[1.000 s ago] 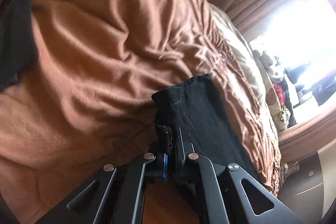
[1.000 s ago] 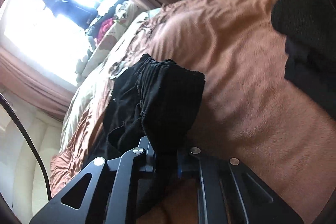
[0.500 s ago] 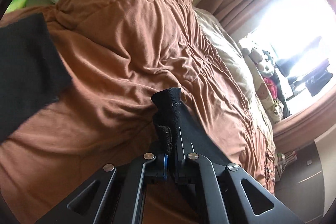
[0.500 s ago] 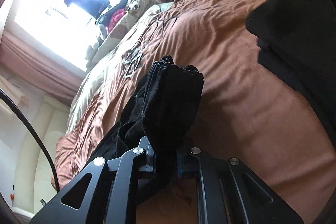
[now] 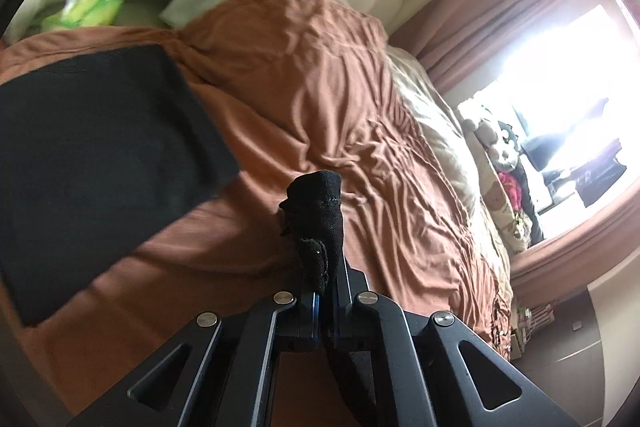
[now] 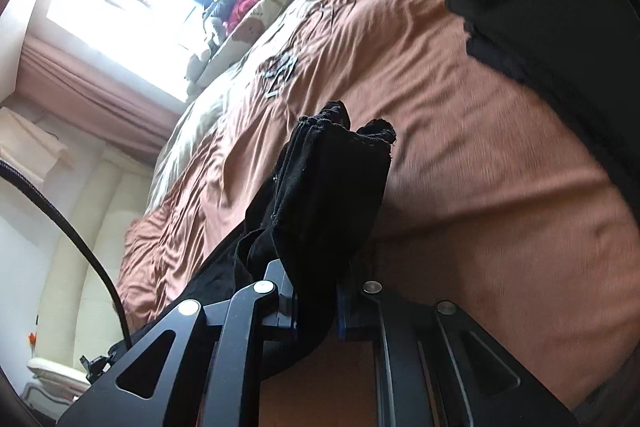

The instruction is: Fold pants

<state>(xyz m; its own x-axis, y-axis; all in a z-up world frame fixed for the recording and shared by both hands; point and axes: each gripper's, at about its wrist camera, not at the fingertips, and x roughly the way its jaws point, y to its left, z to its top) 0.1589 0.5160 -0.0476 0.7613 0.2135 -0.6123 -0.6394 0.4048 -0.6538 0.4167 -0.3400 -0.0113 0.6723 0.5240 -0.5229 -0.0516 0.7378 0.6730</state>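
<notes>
At 10 o'clock from the left gripper [image 5: 326,291] lie the pants [image 5: 96,163]; both it and the right gripper [image 6: 320,307] are clamped on black cloth.

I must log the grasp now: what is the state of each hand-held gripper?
Left hand-held gripper: closed on a bunched edge of the black pants.
Right hand-held gripper: closed on a thicker fold of the black pants.

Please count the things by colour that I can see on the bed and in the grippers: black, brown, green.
Black: 2, the black fabric pants held in both grippers, the folded black cloth
Brown: 1, the rumpled brown bedspread
Green: 1, the green and white packet
Total: 4
</notes>
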